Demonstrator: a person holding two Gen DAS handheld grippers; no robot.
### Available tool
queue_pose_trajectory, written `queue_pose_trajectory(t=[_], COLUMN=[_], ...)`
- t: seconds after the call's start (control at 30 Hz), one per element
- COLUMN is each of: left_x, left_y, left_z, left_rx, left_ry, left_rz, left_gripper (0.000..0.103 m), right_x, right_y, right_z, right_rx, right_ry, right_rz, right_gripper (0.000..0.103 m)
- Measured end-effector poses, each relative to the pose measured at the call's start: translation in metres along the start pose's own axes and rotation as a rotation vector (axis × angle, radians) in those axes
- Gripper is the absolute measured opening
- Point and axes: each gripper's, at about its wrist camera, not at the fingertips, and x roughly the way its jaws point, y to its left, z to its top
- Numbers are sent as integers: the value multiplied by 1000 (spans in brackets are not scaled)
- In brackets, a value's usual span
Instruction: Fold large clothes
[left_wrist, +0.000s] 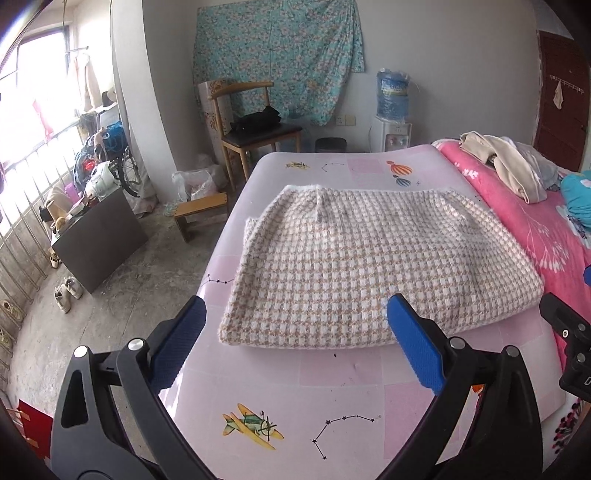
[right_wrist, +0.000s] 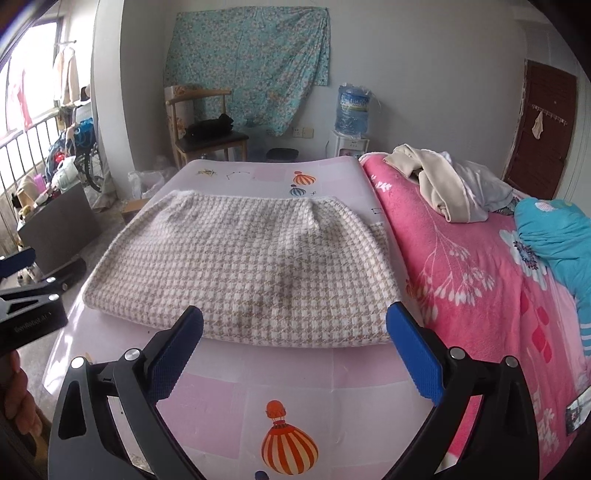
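A beige and white houndstooth garment (left_wrist: 373, 266) (right_wrist: 251, 269) lies folded into a rough rectangle on the pink mat (left_wrist: 332, 373) (right_wrist: 258, 373) spread over the bed. My left gripper (left_wrist: 295, 314) hovers open just in front of the garment's near left part, nothing between its blue pads. My right gripper (right_wrist: 294, 321) is likewise open, before the near right part of the fold, holding nothing. Each gripper shows at the edge of the other's view, the right one (left_wrist: 569, 339) and the left one (right_wrist: 22, 295).
A pink floral blanket (right_wrist: 480, 280) covers the bed's right side, with a heap of cream and grey clothes (right_wrist: 450, 184) and a turquoise item (right_wrist: 554, 236) on it. A wooden chair (left_wrist: 255, 125), a water dispenser (left_wrist: 393, 118), a small stool (left_wrist: 199, 210) and a dark board (left_wrist: 99, 240) stand on the floor.
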Motion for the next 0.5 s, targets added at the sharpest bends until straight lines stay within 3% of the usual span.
queue_pose_trajectory(t=[0.37,0.5], left_x=[34,41], left_y=[-20,-22], left_z=[-17,-19], left_rx=[23,16], left_ry=[171,198], left_rz=[-38,-49], left_gripper=[95,95], right_x=[35,43], right_y=[7,6], right_z=[-11,-16], right_rx=[28,41], right_ry=[123,155], right_rz=[26,23], right_gripper=[97,97])
